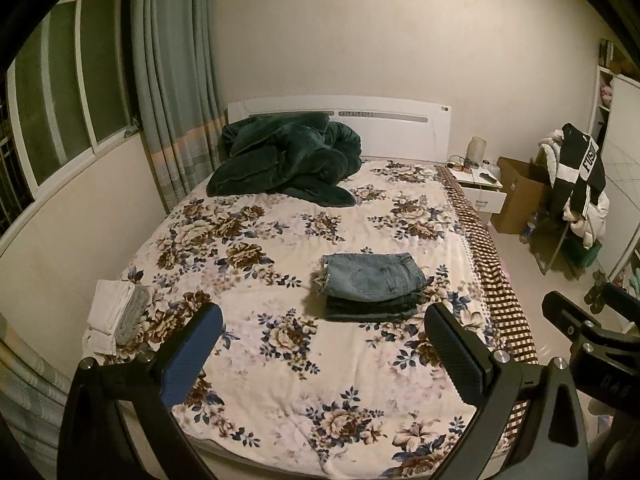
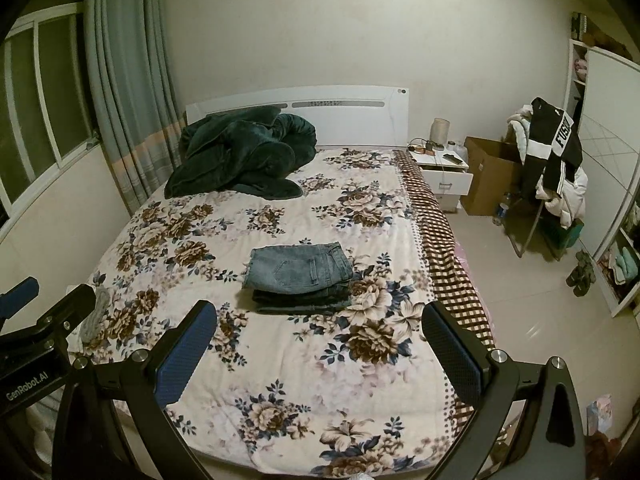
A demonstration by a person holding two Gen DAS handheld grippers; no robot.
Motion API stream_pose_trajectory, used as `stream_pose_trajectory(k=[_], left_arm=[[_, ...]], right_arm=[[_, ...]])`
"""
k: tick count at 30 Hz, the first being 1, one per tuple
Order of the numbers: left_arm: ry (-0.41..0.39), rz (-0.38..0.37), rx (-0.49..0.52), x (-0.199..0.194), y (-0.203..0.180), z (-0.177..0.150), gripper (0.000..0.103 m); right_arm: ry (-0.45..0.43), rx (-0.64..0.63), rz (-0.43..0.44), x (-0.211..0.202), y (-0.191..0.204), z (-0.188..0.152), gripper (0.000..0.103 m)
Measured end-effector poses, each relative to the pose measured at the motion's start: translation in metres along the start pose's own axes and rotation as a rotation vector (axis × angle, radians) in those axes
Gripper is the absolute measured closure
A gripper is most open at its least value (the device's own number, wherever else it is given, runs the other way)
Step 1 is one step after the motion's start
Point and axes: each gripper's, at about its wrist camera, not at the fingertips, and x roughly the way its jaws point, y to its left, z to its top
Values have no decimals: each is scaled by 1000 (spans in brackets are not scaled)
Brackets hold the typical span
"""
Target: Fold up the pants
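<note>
A pair of light blue jeans point(image 1: 370, 286) lies folded in a compact stack on the floral bed cover point(image 1: 280, 360), right of the bed's middle. It also shows in the right wrist view point(image 2: 300, 276). My left gripper point(image 1: 324, 348) is open and empty, held above the foot of the bed, well short of the jeans. My right gripper point(image 2: 320, 344) is open and empty too, beside the left one and also short of the jeans. The right gripper's body shows at the right edge of the left wrist view point(image 1: 592, 328).
A dark green blanket point(image 1: 288, 160) is heaped at the headboard. Folded white and grey cloths point(image 1: 118, 314) lie at the bed's left edge. A white nightstand point(image 1: 480, 184), a cardboard box point(image 1: 520, 196) and a chair with clothes point(image 1: 576, 184) stand right of the bed.
</note>
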Motion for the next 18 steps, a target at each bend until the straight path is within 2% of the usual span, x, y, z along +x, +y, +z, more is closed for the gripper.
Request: stream_pose_trajectory(k=[18], left_arm=[[-9,17,3,-1,5,8,0]], right_arm=[[6,-2,9,6,1,7,0]])
